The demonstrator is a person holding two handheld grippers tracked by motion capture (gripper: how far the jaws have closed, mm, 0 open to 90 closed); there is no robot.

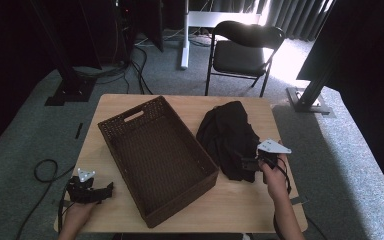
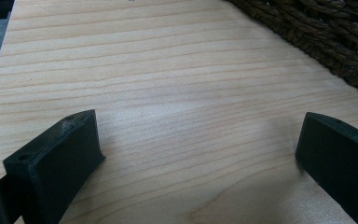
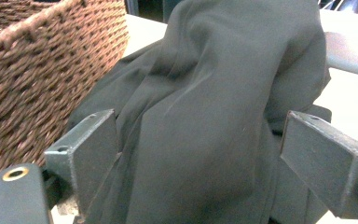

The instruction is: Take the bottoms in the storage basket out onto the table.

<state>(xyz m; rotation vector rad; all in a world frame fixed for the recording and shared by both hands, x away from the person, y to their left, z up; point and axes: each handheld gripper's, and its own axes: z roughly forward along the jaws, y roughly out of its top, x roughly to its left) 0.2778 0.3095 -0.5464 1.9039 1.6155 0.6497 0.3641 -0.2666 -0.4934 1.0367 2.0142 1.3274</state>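
- The dark cloth (image 1: 228, 137) lies bunched on the bench's right half, just beside the wicker basket's (image 1: 130, 131) right wall and running from near the far edge toward the right tool (image 1: 252, 162).
- In the right gripper view, the right tool's jaws stand wide apart around a fold of the cloth (image 3: 200, 121), not yet closed on it.
- The person would do well to push the jaws deeper into the bundle before closing, so they take several layers rather than one loose fold.
- The lift should likely clear the basket rim.
- The left tool (image 1: 102, 191) rests near the bench's near-left corner, jaws apart over bare wood (image 2: 168, 93); it could steady the basket.
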